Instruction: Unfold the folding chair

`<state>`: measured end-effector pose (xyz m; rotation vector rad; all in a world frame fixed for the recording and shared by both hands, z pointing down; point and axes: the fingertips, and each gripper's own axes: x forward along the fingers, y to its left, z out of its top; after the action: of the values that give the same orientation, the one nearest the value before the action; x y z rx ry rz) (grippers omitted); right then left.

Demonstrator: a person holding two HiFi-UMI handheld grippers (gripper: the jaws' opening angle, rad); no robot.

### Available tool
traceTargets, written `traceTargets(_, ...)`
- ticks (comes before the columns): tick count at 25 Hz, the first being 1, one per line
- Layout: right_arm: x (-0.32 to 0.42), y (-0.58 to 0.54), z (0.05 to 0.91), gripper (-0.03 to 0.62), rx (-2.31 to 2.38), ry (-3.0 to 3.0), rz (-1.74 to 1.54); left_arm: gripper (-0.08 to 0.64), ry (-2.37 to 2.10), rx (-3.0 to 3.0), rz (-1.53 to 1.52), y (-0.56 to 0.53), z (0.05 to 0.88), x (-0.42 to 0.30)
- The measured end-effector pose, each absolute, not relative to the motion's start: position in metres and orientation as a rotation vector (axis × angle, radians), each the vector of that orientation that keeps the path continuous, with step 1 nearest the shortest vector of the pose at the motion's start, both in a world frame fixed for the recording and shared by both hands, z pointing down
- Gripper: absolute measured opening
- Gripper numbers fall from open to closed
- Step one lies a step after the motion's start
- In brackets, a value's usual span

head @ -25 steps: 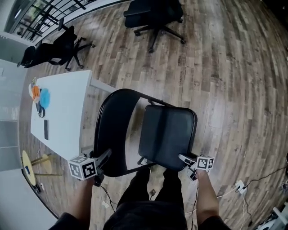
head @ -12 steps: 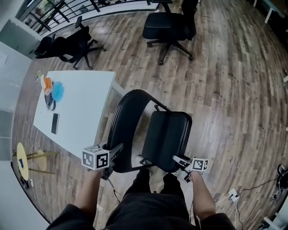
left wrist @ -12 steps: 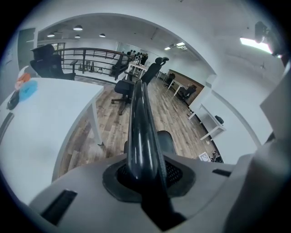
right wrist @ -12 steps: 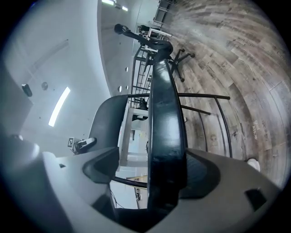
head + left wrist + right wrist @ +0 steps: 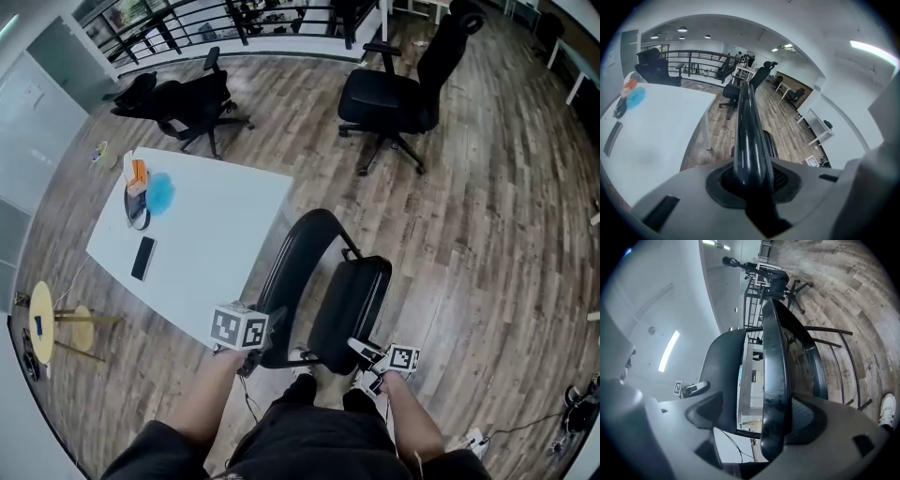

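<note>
The black folding chair point(image 5: 328, 281) stands on the wood floor in front of the person's legs, with its curved back frame point(image 5: 302, 246) left of the padded seat point(image 5: 349, 302). My left gripper point(image 5: 270, 330) has just closed and is shut on the frame's tube point(image 5: 747, 131), which runs straight out from between the left gripper's point(image 5: 752, 180) pads. My right gripper point(image 5: 364, 351) is at the seat's near edge. In the right gripper view the seat edge point(image 5: 776, 376) lies between the right gripper's point(image 5: 757, 416) jaws against one pad, with a gap to the other.
A white table point(image 5: 220, 246) stands close on the chair's left, with a phone point(image 5: 142, 258) and a blue object point(image 5: 159, 193) on it. Office chairs point(image 5: 392, 94) point(image 5: 187, 101) stand farther back by a railing. A yellow stool point(image 5: 42, 323) is far left, and a power strip point(image 5: 472, 439) lies right.
Both grippers have risen with the chair. The seat and back frame now look narrower and steeper, closer to the table, and more of the room's far end shows.
</note>
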<state>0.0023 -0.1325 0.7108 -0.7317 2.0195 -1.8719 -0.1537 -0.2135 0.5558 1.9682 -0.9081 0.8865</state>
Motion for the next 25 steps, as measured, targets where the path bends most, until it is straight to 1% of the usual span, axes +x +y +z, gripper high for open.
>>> traceTargets(5, -0.056, -0.158, 0.689, 0.403, -0.651, 2.058, -1.82, 0.078, -0.928, 1.978, 0.901, -0.219, 0.546, -0.173)
traceTargets(14, -0.154, -0.187, 0.671, 0.403, -0.533, 2.16, -1.906, 0.077, -0.964, 1.987, 0.937, -0.226, 0.535, -0.202)
traceTargets(20, -0.199, -0.204, 0.671, 0.403, -0.529, 2.219, -1.915, 0.075, -0.984, 1.988, 0.956, -0.232, 0.535, -0.215)
traceTargets(25, -0.22, -0.215, 0.668, 0.403, -0.515, 2.241, -1.889, 0.072, -0.99, 2.005, 0.972, -0.239, 0.535, -0.231)
